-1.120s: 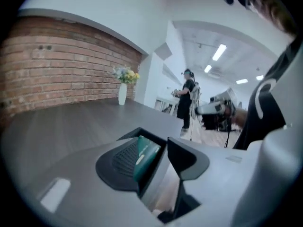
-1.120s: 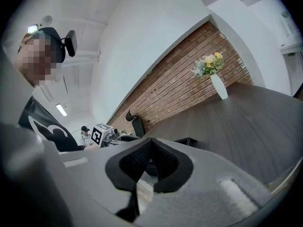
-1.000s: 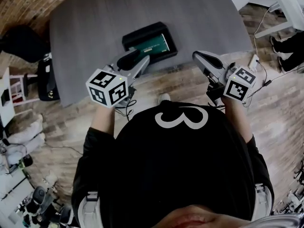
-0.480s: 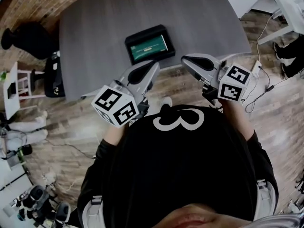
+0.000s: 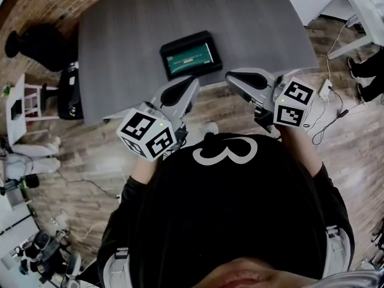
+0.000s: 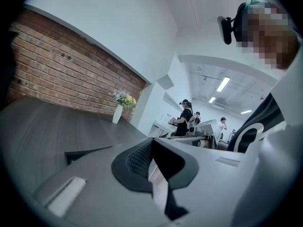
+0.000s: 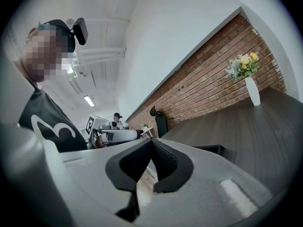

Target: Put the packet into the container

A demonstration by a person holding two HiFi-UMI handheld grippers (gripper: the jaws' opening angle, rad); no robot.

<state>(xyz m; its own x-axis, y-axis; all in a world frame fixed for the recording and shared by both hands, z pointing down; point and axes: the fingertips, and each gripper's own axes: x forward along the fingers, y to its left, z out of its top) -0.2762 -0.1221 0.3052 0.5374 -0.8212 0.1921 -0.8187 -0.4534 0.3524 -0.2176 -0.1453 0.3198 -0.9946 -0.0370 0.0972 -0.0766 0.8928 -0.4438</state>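
A black container (image 5: 174, 42) stands on the grey table (image 5: 120, 35) near its front edge, with a green packet (image 5: 191, 57) lying inside it. My left gripper (image 5: 193, 81) is held off the table's front edge, over the floor, its tips pointing toward the container; its jaws are shut with nothing between them. My right gripper (image 5: 230, 77) hangs to the container's right, also short of the table, its jaws shut and holding nothing. The left gripper (image 6: 151, 141) has the container's edge (image 6: 87, 152) just past it, and the right gripper (image 7: 151, 140) sees the container (image 7: 208, 149) likewise.
A black chair (image 5: 69, 92) stands at the table's left end. A white vase of flowers (image 6: 117, 113) sits by the brick wall at the table's far side. Cables (image 5: 327, 89) lie on the wooden floor at right. People stand at benches (image 6: 184, 119) behind.
My left gripper has drawn back from the container toward my body. The right gripper has shifted a little left. The packet stays in the container.
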